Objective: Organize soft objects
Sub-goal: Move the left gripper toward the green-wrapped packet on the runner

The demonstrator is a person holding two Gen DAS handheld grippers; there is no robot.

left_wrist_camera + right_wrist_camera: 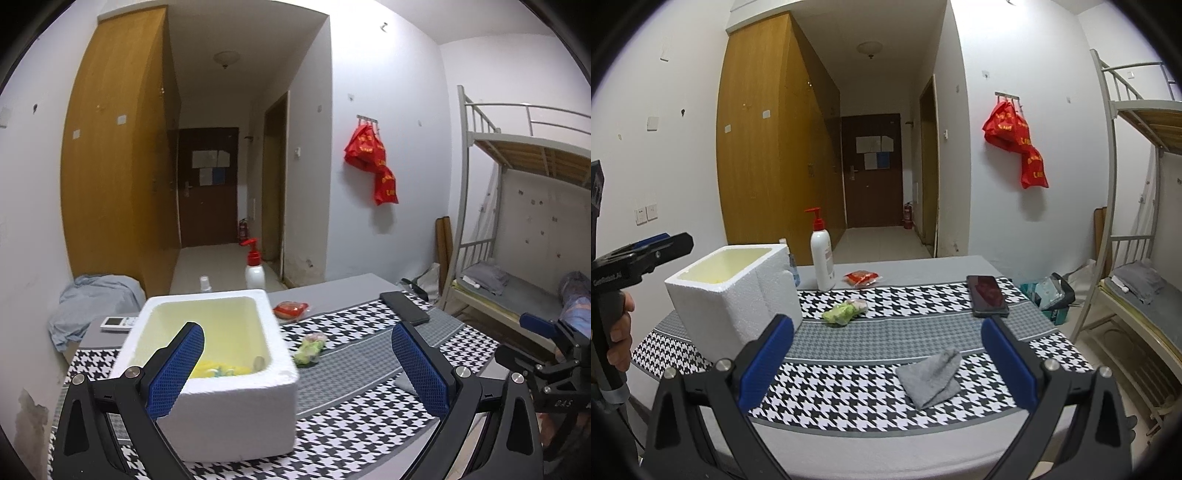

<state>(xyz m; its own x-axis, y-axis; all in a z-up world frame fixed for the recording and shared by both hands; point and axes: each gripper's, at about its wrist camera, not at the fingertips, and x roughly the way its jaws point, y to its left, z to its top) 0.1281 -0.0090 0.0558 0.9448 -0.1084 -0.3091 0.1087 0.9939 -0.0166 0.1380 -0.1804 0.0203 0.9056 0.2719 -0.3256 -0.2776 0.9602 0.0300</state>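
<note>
A folded grey cloth and green soft toy lie beside the foam box.

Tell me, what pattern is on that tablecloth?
The tablecloth has black-and-white houndstooth bands with grey stripes between, clearest in the right wrist view.

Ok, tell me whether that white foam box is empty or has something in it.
Not empty. The left wrist view looks into the open white foam box and shows a yellow soft item lying at its bottom.
</note>
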